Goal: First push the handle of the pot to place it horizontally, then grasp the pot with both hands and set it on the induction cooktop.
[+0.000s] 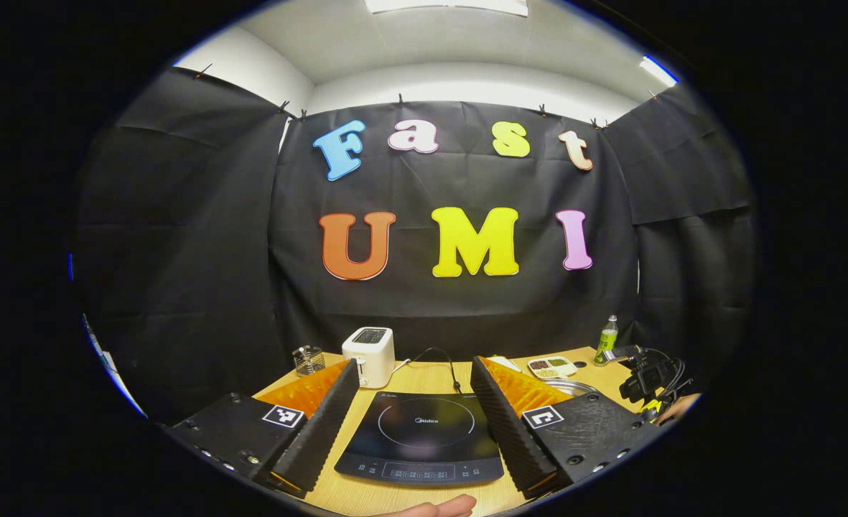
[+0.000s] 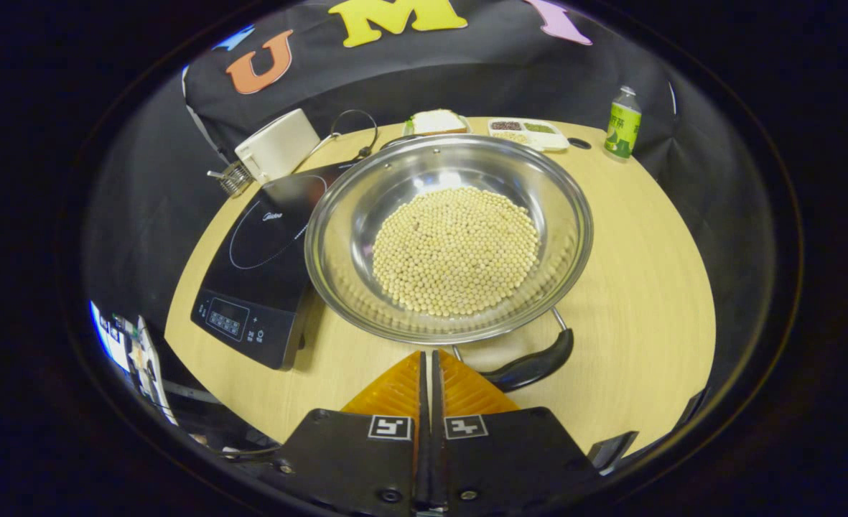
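The pot (image 2: 449,240), full of pale beans (image 2: 456,249), sits on the desk (image 2: 639,287) just right of the induction cooktop (image 2: 266,262), its handle (image 2: 531,365) toward me. My right gripper (image 2: 427,373) has its fingers pressed together beside that handle, gripping nothing. My left gripper (image 1: 416,388) is spread wide above the cooktop.

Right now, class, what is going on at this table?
A person works two handheld grippers. The right gripper, fingers closed together, sits at the near rim of the steel pot of beans, beside its handle. The left gripper hangs open above the induction cooktop. The pot stands on the table, not yet on the cooktop.
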Demonstrator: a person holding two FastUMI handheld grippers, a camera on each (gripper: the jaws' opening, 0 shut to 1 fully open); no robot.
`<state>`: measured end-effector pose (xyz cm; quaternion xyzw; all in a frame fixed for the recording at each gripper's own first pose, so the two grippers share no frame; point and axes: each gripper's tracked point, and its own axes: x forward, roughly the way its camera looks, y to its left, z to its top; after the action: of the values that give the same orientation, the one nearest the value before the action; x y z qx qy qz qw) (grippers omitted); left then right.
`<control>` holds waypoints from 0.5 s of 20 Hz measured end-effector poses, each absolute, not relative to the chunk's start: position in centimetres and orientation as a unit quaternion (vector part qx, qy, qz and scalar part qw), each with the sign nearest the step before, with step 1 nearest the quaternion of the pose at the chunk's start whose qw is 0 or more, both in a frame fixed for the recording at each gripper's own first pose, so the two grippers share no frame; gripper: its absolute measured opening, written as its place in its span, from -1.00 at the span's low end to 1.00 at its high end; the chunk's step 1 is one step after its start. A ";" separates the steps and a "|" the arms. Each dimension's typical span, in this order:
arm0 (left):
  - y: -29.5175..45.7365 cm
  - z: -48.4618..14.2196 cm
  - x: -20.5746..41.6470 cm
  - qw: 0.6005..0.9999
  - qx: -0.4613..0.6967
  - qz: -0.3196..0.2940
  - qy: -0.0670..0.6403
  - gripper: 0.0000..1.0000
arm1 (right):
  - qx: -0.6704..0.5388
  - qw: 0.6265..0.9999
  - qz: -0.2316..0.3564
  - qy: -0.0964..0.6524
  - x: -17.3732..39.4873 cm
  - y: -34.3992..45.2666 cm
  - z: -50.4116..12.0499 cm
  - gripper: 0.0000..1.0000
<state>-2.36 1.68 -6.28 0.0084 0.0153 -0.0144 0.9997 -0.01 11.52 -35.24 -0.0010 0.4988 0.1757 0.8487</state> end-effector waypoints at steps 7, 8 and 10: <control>0.5 -6.6 -2.1 0.999 0.010 -0.029 0.015 0.89 | -0.006 0.853 0.159 0.496 1.0 8.9 -35.4 -0.93; 0.1 -6.4 -2.3 0.999 0.009 -0.036 0.010 0.89 | -0.008 0.853 0.158 0.497 1.1 8.6 -35.5 -0.93; -0.6 -5.5 -2.5 0.999 0.006 -0.052 -0.006 0.89 | -0.008 0.853 0.156 0.497 1.4 7.8 -35.8 -0.93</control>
<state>-2.54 -0.64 -5.49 0.0058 -0.0058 -0.0517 0.9986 1.37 7.84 -35.77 -0.0081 0.4973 0.1559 0.8534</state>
